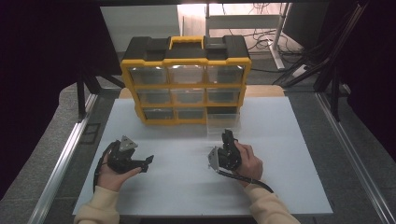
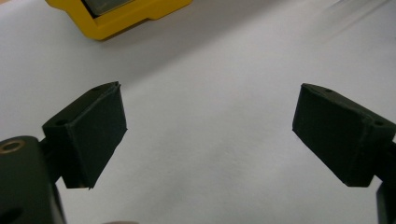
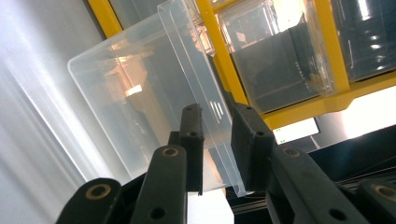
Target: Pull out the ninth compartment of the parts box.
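Observation:
A yellow and black drawer cabinet (image 1: 187, 60) stands at the back of the white table (image 1: 187, 191). Its bottom right clear drawer (image 1: 223, 120) is pulled partway out. My right gripper (image 1: 227, 136) points at the drawer's front. In the right gripper view the two black jaws of this gripper (image 3: 217, 112) stand close on either side of the front wall of the drawer (image 3: 140, 93), gripping it. My left gripper (image 1: 148, 161) rests low over the table at the left, open, with bare table between its jaws (image 2: 210, 130).
The other clear drawers sit closed in the yellow frame (image 3: 336, 100). A corner of the cabinet (image 2: 121, 18) lies ahead of the left gripper. Metal rails (image 1: 65, 154) run along both table sides. Desk legs and cables (image 1: 280, 42) stand behind the cabinet.

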A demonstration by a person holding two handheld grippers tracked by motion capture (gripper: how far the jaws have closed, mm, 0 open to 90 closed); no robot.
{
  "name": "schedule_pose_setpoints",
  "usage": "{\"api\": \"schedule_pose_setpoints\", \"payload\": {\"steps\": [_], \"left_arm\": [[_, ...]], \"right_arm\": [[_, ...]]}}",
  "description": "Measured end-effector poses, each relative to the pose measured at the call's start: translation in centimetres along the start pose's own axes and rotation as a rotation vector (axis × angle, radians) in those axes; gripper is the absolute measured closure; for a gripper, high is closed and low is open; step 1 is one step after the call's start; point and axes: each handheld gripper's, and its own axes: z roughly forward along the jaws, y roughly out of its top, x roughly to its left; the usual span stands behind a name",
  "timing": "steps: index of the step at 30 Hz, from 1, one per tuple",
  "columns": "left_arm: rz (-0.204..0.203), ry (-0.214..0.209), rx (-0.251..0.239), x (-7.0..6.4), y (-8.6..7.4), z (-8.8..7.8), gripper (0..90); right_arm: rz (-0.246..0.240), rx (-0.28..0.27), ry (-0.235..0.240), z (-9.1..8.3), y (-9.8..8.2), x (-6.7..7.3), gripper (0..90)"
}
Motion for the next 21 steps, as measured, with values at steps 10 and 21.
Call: {"api": "schedule_pose_setpoints", "payload": {"steps": [10, 21], "left_arm": [[0.000, 0.000, 0.000, 0.02, 0.02, 0.01, 10.4], [0.008, -0.001, 0.010, -0.03, 0.02, 0.18, 10.4]], "right_arm": [[-0.018, -0.002, 0.000, 0.02, 0.06, 0.43, 72.4], [-0.018, 0.009, 0.015, 0.35, -0.08, 0.43, 70.8]]}}
